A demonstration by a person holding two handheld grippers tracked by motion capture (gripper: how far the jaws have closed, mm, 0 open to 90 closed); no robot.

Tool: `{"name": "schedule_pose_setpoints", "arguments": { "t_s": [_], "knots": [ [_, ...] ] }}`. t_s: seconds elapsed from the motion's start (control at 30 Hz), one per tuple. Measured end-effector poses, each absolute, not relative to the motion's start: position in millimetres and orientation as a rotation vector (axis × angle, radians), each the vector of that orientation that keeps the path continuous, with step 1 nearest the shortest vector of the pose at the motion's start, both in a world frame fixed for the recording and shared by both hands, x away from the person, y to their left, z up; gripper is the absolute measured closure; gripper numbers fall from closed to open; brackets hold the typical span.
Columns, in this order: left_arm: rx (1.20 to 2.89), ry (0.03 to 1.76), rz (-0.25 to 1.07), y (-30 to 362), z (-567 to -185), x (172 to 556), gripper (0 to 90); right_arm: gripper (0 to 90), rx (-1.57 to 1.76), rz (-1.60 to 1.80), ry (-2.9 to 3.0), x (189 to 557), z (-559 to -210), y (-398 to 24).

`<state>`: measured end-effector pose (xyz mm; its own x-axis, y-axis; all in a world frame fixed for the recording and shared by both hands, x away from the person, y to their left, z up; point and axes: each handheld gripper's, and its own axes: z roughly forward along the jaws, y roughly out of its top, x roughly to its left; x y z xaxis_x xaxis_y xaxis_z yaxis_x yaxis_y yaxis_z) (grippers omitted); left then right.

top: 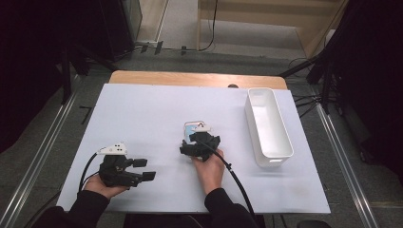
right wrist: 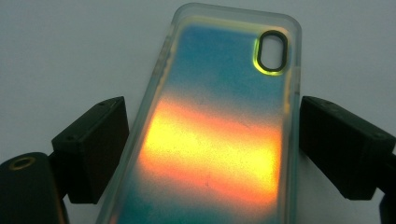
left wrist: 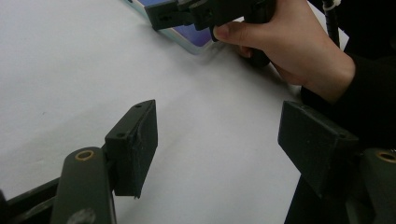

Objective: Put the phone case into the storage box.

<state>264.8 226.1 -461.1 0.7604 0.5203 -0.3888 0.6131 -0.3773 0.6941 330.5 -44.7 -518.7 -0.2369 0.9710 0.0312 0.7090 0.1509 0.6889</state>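
While flanking the phone case (right wrist: 219,135), the right hand-held gripper (right wrist: 212,149) points down.

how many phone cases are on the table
1. The phone case lies flat near the middle of the table, between the jaws of the right gripper. The white bin to its right looks empty, though its near wall hides a little.

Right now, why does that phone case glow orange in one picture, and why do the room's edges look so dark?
In the right gripper view the phone case shows an orange-yellow band of iridescent sheen, slightly soft-focused. In the high view the white table is brightly lit while both sides of the room fall into near black. In the left gripper view the near jaws look blurred.
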Motion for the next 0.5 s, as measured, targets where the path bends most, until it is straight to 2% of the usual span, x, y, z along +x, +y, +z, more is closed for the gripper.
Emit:
{"name": "schedule_pose_setpoints", "arguments": {
  "t_s": [0.5],
  "knots": [
    [2.06, 0.857, -0.139, 225.5, -462.0, 265.7, 28.2, 13.5, 1.568, 0.837, 2.023, 328.6, -518.3, -44.3]
  ]
}}
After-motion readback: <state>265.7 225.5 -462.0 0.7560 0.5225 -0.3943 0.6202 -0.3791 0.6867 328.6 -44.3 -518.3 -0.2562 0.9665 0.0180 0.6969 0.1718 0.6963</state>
